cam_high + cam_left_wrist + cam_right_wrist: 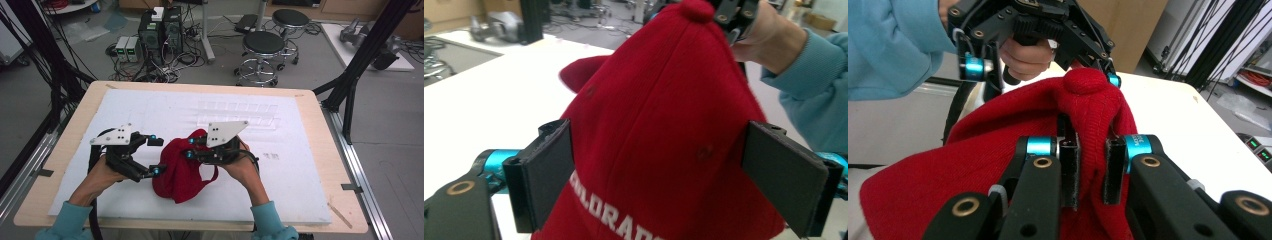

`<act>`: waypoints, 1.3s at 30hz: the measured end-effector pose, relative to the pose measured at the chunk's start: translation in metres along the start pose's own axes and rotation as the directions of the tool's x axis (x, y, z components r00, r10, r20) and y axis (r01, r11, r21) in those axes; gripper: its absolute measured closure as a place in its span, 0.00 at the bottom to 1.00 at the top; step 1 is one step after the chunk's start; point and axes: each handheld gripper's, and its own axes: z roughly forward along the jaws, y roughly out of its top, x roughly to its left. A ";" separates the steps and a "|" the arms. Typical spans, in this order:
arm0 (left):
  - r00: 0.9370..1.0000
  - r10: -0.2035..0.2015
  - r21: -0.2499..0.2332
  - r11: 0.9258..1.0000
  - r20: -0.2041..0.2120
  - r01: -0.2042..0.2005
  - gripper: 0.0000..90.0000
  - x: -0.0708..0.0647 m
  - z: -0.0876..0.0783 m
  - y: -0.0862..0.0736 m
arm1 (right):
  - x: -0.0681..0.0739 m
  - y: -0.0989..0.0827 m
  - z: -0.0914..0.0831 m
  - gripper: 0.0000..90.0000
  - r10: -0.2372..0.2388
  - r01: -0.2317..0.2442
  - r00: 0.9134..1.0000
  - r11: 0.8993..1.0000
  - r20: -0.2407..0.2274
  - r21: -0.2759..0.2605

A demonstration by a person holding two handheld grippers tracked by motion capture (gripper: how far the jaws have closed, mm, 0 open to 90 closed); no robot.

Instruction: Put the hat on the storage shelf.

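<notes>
A red cap [180, 172] lies near the middle of the bench [65, 145], on the white sheet [300, 165] that covers most of the top, between the 2 grippers. In the high view it reads as a rumpled red mound whose long axis runs from far to near, slightly slanted: one narrow end points away toward the far edge, near the clear plastic tray [240, 116], and the broad end bulges toward the person. A thin red band loops out on the near right side.

The right gripper [1091, 172] has its 2 jaws drawn nearly together, pinching a fold of the cap's fabric just below the round button on the crown; in the right gripper view the pads press into the cloth on both sides. The crown is lifted where it is pinched, so the button points up and toward the left gripper.

The left gripper [659, 175] stands wide open. In the left gripper view its 2 pads flank the cap's front panel, where white letters reading "COLORAD" run along the lower edge; the cloth lies between the pads and looks to brush their inner edges, but they do not squeeze it. From there the cap tapers upward to the button, which sits against the right gripper.
</notes>
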 end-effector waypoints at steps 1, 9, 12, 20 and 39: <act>1.000 0.001 0.002 1.000 0.024 -0.001 0.15 -0.001 0.003 0.001 | 0.000 0.000 0.001 0.92 -0.003 0.003 1.000 1.000 -0.006 0.002; 0.999 0.001 0.051 0.999 0.050 -0.004 0.14 -0.005 0.017 0.003 | 0.000 0.002 0.003 0.91 -0.016 0.016 1.000 1.000 -0.010 -0.001; 0.999 -0.001 0.066 0.998 0.054 -0.002 0.15 -0.004 0.019 0.003 | 0.000 0.002 0.003 0.92 -0.011 0.011 1.000 1.000 -0.010 -0.001; 0.998 -0.033 0.076 0.997 0.059 0.029 0.30 -0.003 0.019 0.001 | 0.000 0.004 0.002 0.91 -0.023 0.023 1.000 1.000 -0.004 -0.003; 0.998 -0.054 0.117 0.992 -0.010 0.055 0.95 -0.006 0.011 0.002 | 0.000 0.006 0.004 0.91 -0.031 0.031 0.999 0.999 -0.006 0.004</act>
